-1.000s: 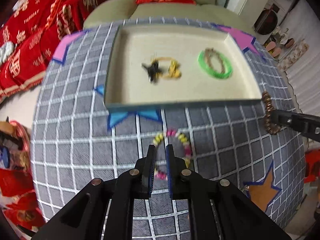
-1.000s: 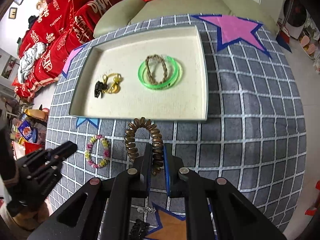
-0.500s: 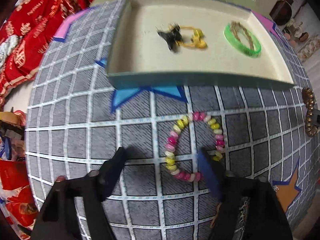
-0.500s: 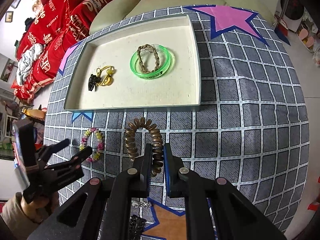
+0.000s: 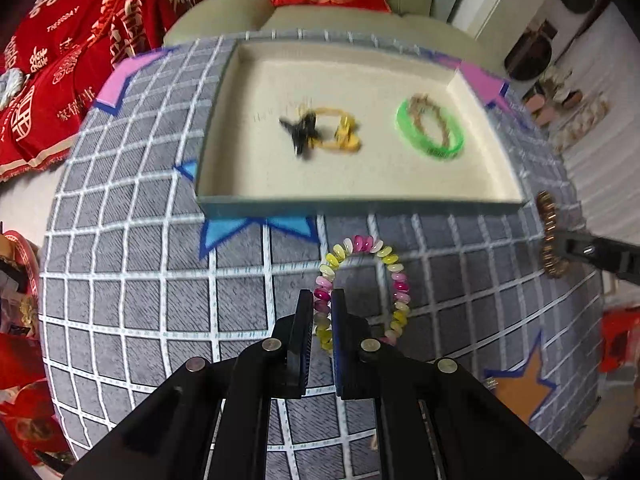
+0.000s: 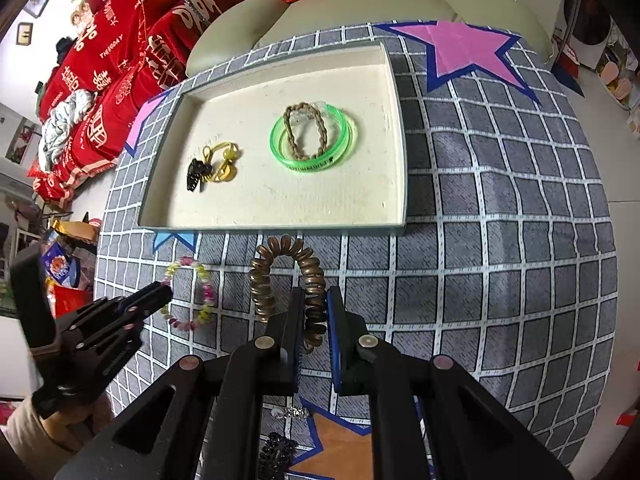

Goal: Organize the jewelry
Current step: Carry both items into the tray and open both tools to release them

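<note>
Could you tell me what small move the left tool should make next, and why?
Probably lift slightly and carry forward toward the tray. The left tool is already shut on the pink and yellow bead bracelet, which lies on the checked cloth just short of the tray's near wall, so it must clear that wall.

Pink-yellow bead bracelet (image 5: 362, 284) and bronze coil bracelet (image 6: 286, 280) lie before tray (image 6: 272, 222).

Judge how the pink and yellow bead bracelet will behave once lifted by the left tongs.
The bead bracelet is pinched at one side only by the left tongs, so it will probably hang as a drooping loop. Separate strung beads suggest flex, not stiffness. Glossy rounded beads may slip in the grip.
</note>
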`<action>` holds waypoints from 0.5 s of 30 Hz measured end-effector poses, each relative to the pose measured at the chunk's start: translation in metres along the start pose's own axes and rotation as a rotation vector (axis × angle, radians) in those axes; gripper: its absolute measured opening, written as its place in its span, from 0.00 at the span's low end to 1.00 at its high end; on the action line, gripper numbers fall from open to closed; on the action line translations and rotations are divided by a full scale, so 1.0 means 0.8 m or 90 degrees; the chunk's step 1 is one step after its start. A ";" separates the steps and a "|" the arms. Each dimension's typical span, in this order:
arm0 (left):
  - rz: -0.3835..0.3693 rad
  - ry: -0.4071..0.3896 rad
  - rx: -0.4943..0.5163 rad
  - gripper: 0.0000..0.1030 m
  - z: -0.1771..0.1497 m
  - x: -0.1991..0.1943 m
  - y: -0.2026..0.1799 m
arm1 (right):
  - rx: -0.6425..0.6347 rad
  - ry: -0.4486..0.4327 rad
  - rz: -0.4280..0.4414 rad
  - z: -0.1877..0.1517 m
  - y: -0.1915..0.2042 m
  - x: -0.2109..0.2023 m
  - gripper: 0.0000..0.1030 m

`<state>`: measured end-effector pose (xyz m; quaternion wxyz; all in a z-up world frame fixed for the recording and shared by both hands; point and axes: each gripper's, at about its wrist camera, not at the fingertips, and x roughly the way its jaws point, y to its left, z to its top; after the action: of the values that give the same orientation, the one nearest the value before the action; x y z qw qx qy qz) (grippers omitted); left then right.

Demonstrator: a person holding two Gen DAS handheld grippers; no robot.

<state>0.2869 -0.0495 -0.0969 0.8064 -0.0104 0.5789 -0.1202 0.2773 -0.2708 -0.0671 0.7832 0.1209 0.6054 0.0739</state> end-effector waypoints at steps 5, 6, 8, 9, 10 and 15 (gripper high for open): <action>-0.020 -0.043 -0.005 0.16 0.028 -0.036 -0.003 | -0.006 -0.013 0.005 0.018 0.003 -0.006 0.11; -0.024 -0.049 -0.007 0.16 0.034 -0.040 -0.004 | -0.007 -0.015 0.005 0.022 0.004 -0.007 0.11; -0.029 -0.061 -0.011 0.16 0.052 -0.044 -0.003 | -0.007 -0.018 0.007 0.031 0.004 -0.007 0.11; -0.027 -0.066 -0.011 0.16 0.058 -0.046 -0.005 | -0.007 -0.019 0.007 0.036 0.004 -0.007 0.11; -0.024 -0.068 -0.010 0.16 0.062 -0.046 -0.007 | -0.007 -0.020 0.006 0.041 0.004 -0.007 0.11; -0.012 -0.072 -0.027 0.16 0.095 -0.032 -0.003 | -0.006 -0.023 0.001 0.070 0.001 0.002 0.11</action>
<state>0.3498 -0.0555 -0.0475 0.8363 -0.0399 0.5347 -0.1146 0.3321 -0.2752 -0.0549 0.7945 0.1189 0.5906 0.0755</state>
